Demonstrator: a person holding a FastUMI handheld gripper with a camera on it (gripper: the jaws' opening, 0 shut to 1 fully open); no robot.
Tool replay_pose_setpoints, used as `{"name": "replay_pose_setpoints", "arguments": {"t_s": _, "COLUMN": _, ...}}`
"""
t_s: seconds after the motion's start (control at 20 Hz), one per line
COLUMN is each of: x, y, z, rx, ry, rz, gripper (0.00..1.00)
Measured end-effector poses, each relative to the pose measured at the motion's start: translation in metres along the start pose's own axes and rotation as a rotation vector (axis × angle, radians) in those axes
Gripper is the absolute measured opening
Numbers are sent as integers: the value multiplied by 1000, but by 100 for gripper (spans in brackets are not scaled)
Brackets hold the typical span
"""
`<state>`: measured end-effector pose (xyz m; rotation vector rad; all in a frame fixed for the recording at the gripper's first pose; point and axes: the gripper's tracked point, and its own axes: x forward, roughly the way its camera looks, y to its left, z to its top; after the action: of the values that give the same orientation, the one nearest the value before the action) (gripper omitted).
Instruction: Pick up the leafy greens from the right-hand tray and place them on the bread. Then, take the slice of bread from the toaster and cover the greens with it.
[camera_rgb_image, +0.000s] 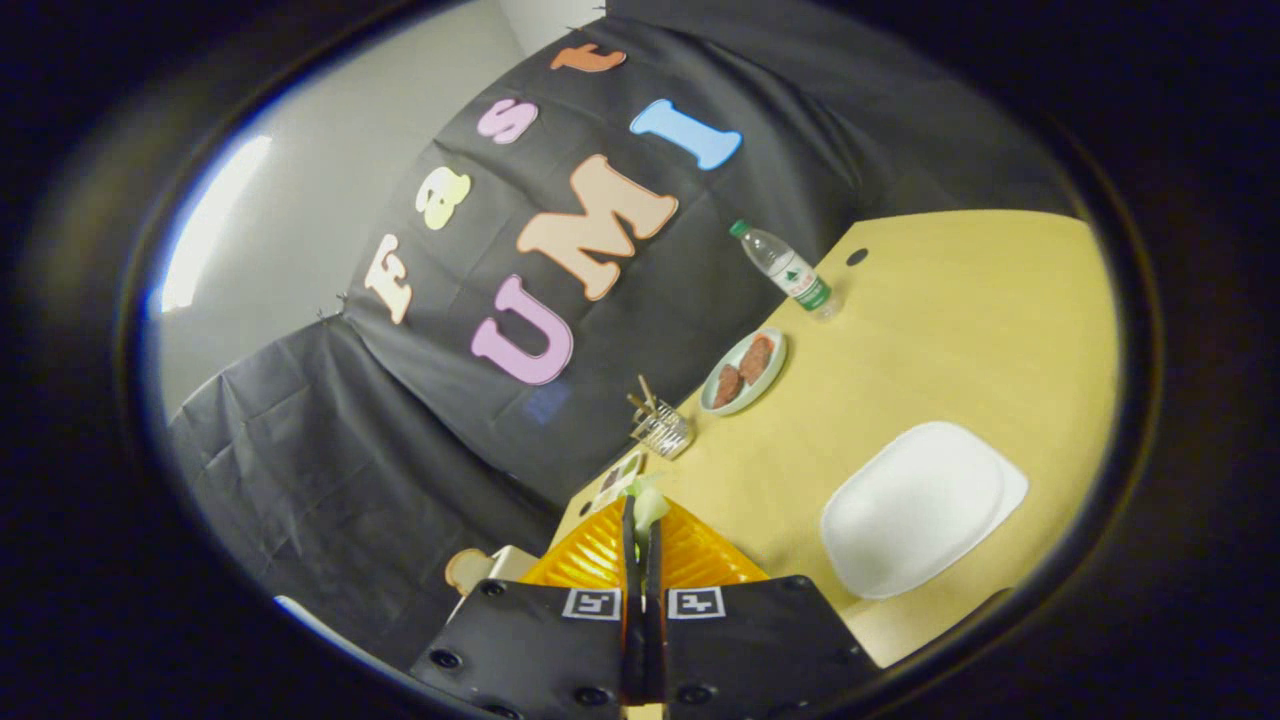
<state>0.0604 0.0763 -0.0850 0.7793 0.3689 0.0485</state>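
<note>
Gripper (641, 540): fingers clamped together on leafy greens (648, 503), above orange tray (700, 560). White plate (915, 510) at 3 o'clock; meat-patty dish (716, 396) at 1 o'clock.

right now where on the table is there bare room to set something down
Widest bare stretch: the table between the water bottle, the plate of patties and the white tray. It is crowded near the fingers, shut on leafy greens over the orange tray, with the utensil holder just beyond.
</note>
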Motion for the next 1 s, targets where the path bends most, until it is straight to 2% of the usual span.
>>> {"name": "replay_pose_setpoints", "arguments": {"t_s": 0.2, "x": 13, "y": 44, "z": -48, "rx": 82, "ry": -3, "rz": 76, "gripper": 3}}
{"name": "replay_pose_setpoints", "arguments": {"t_s": 0.4, "x": 36, "y": 67, "z": -88, "rx": 112, "ry": 19, "rz": 78, "gripper": 3}}
{"name": "replay_pose_setpoints", "arguments": {"t_s": 1.0, "x": 56, "y": -11, "z": -122, "rx": 47, "ry": -5, "rz": -167, "gripper": 3}}
